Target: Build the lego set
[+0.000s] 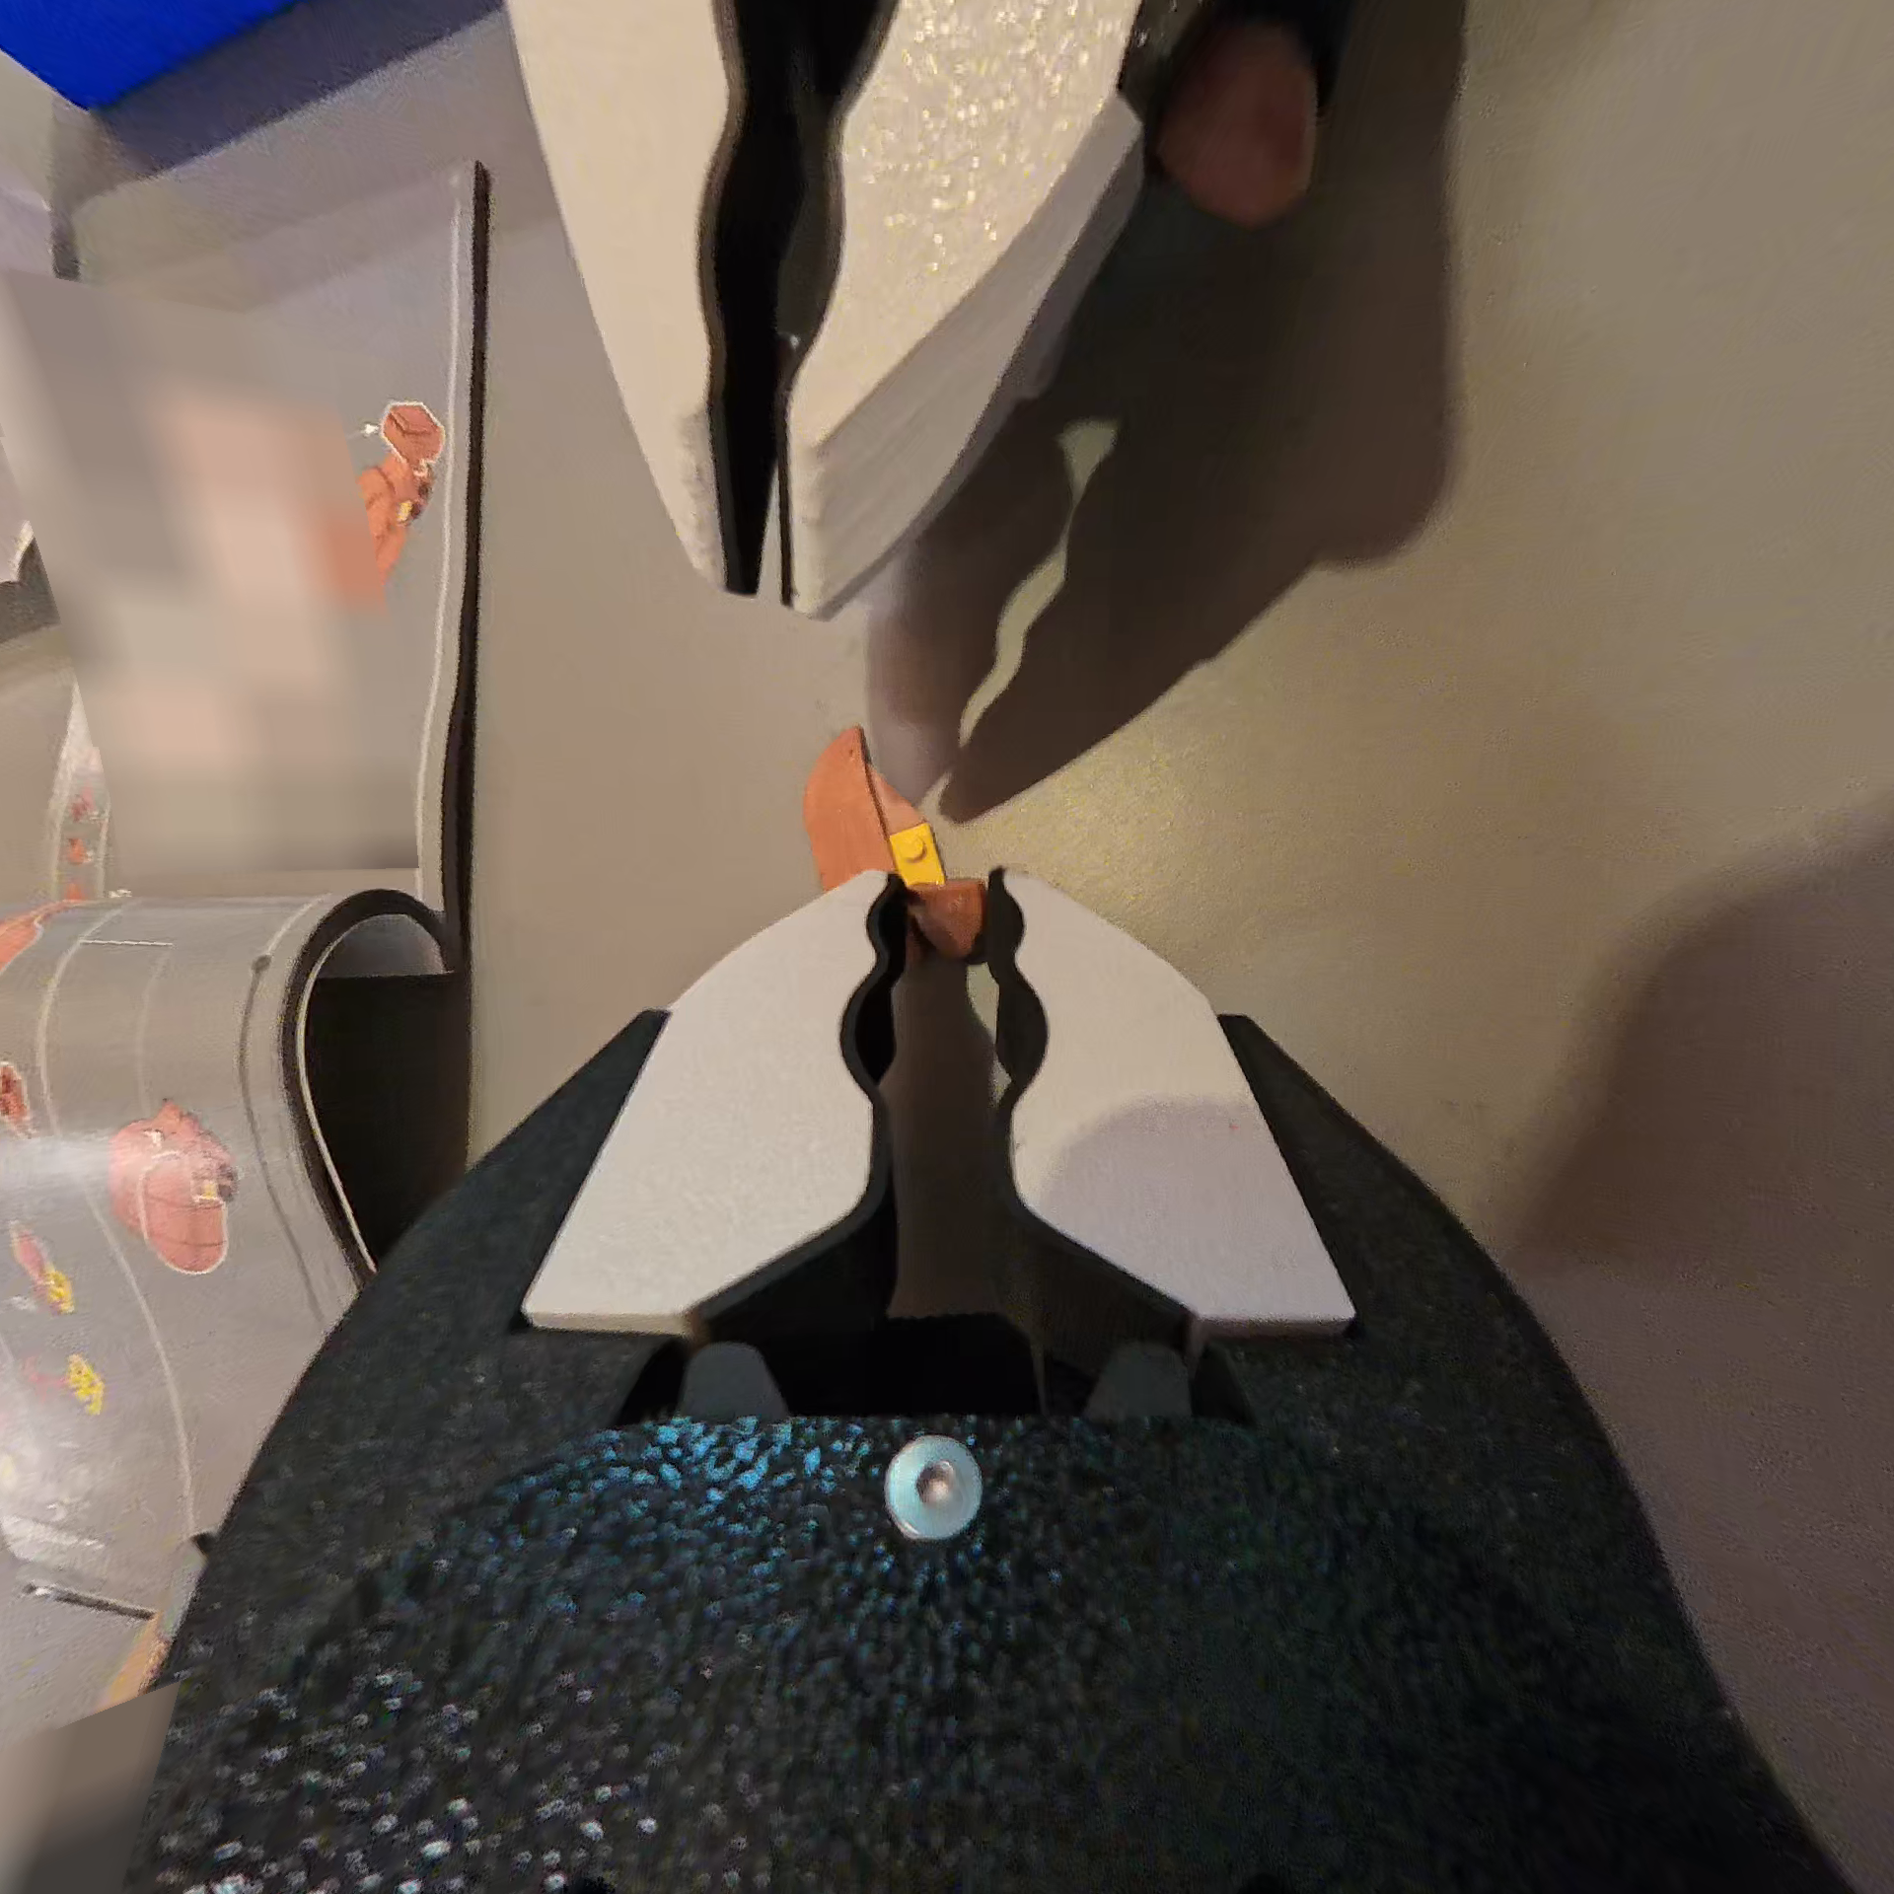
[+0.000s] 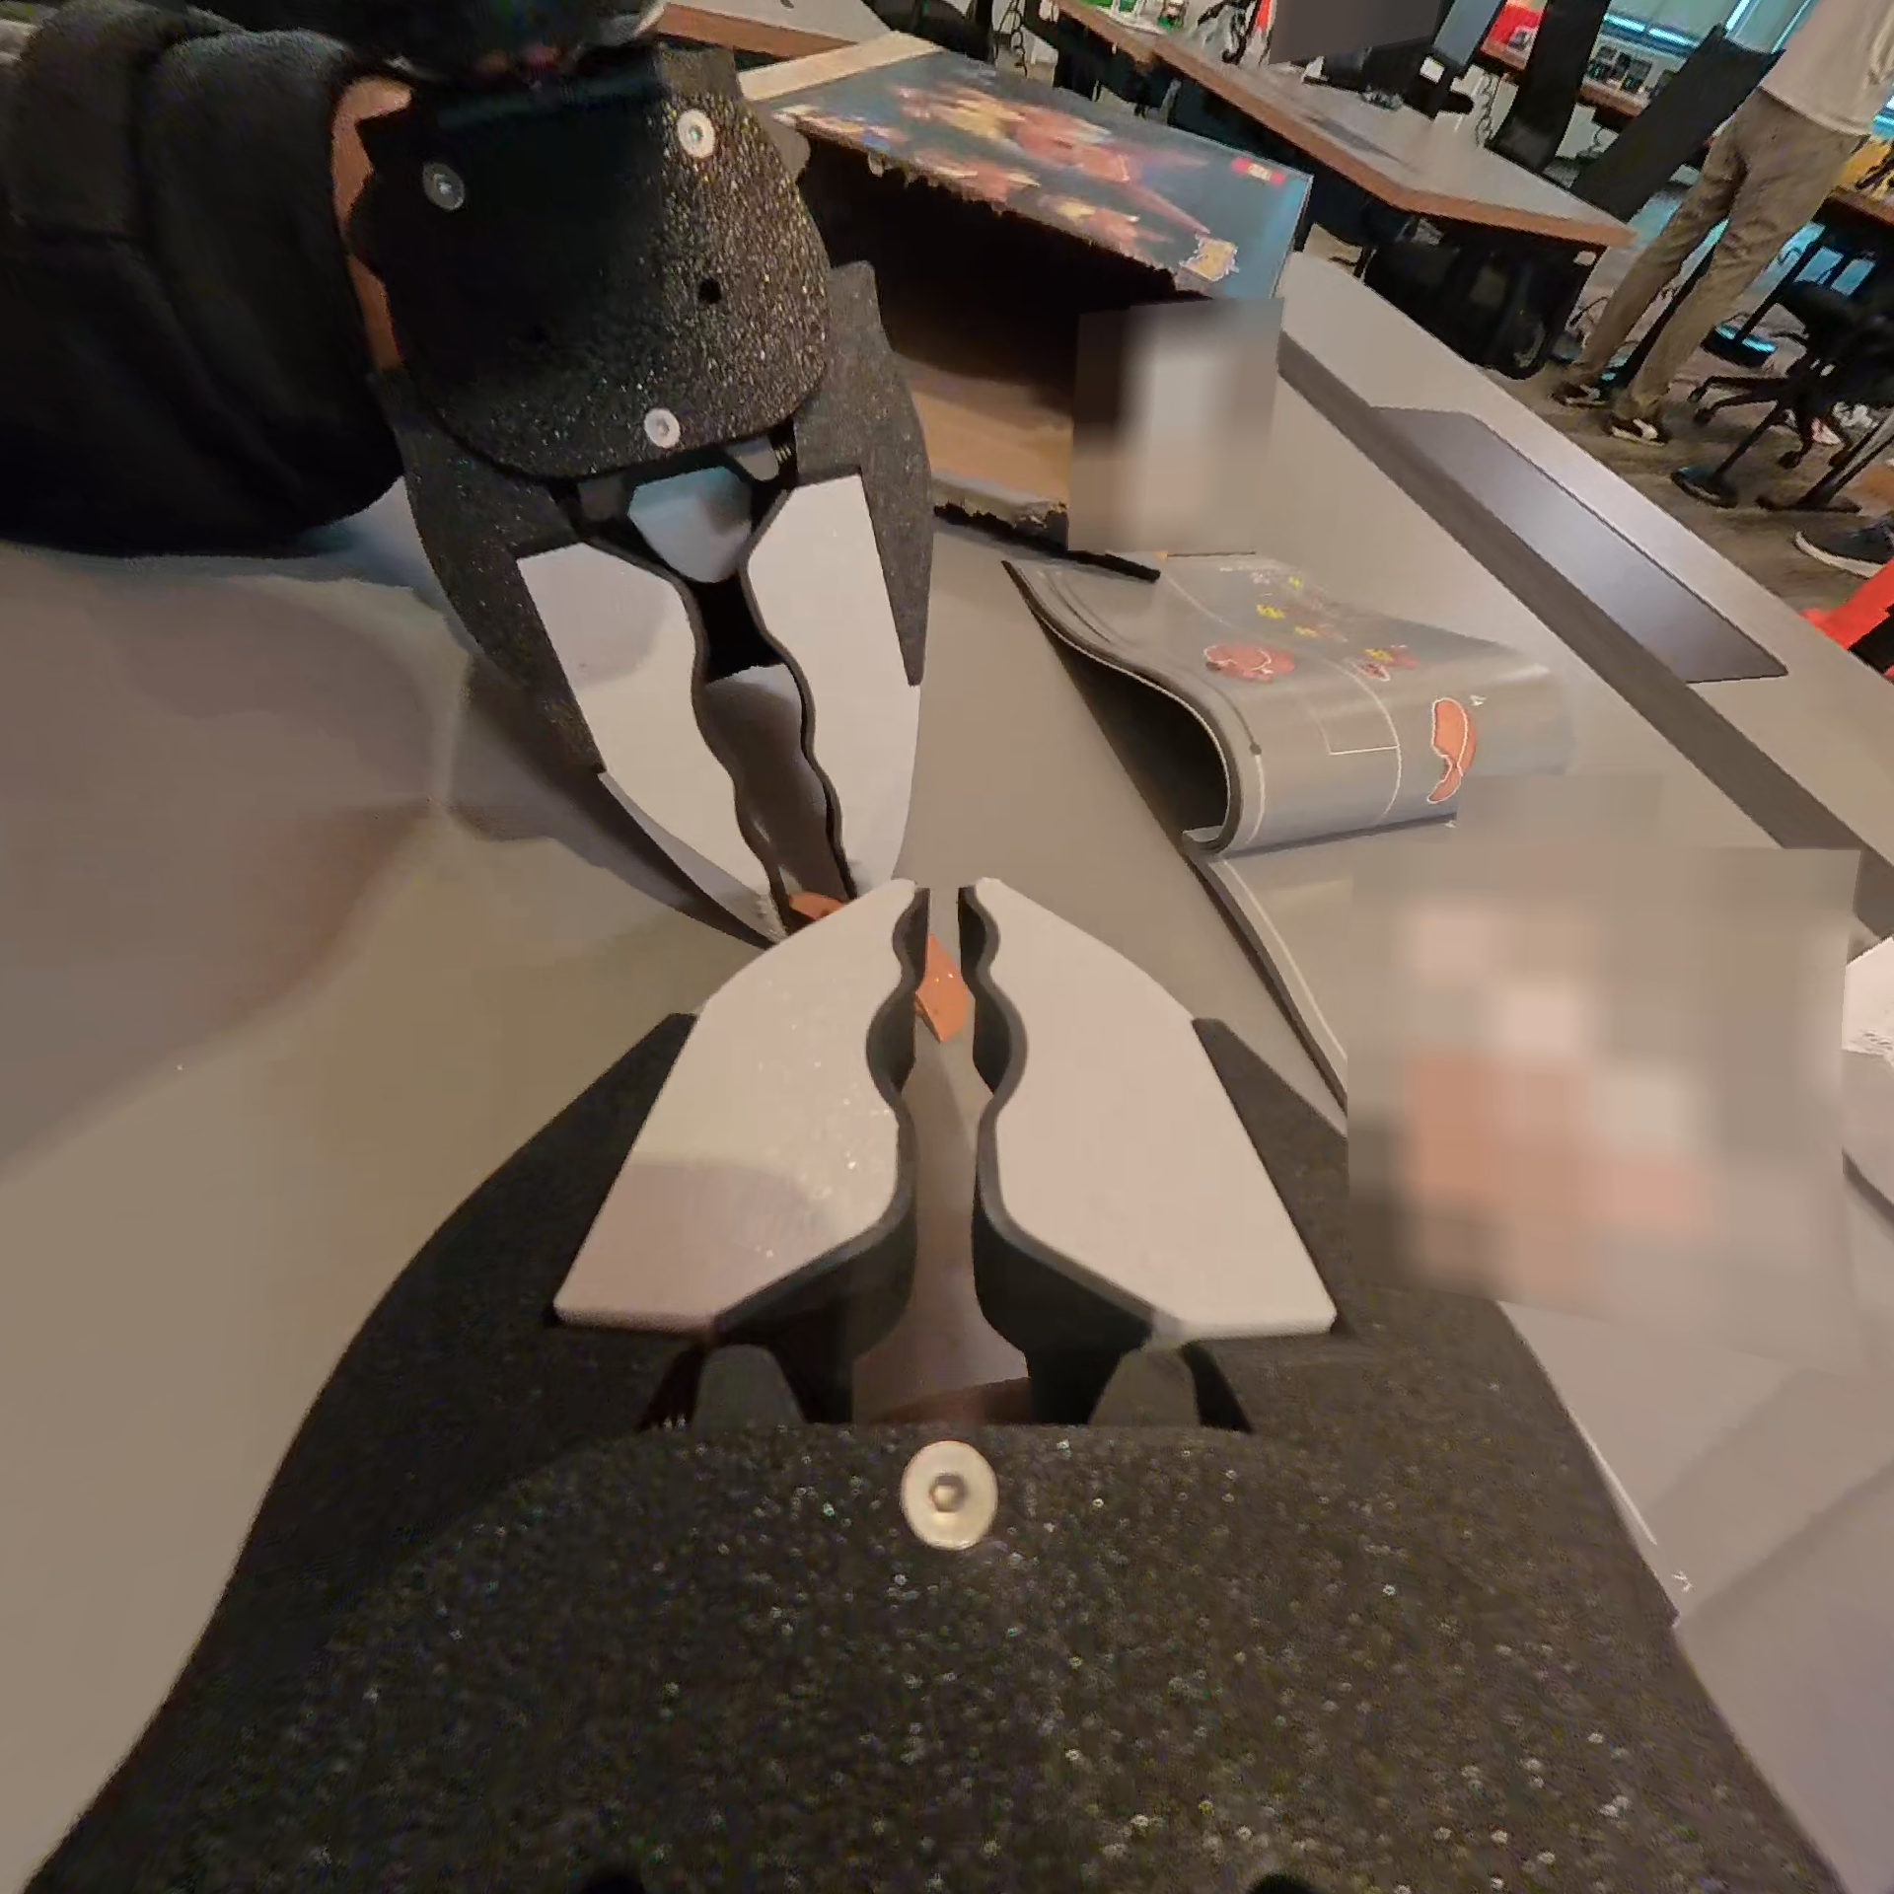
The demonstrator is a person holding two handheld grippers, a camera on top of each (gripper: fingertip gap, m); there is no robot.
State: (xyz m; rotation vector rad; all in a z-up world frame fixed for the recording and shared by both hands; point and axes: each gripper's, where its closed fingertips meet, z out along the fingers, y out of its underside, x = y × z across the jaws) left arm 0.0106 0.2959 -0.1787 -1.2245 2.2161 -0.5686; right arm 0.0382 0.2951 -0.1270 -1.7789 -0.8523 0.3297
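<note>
My left gripper [image 1: 945,892] is shut on a small brown brick assembly [image 1: 846,810] that carries a yellow one-stud plate [image 1: 915,856]; its lower brown end sits between the pads, just above the grey table [image 1: 1435,717]. In the right wrist view the left gripper [image 2: 810,894] comes in from the upper left with the brown piece [image 2: 815,904] at its tips. My right gripper [image 2: 943,900] hovers close over it with its pads only a narrow slit apart. A brown part [image 2: 943,989] shows through the slit. In the left wrist view the right gripper [image 1: 764,589] hangs above the assembly without touching it.
An open grey instruction booklet [image 2: 1332,717] lies to the right, and shows at the left in the left wrist view [image 1: 256,615]. A torn cardboard box [image 2: 1025,205] stands behind. A dark sleeve [image 2: 154,256] holds the left gripper. A person [image 2: 1742,205] stands far back among desks. Spacing between my two grippers at the tips: around 6 cm.
</note>
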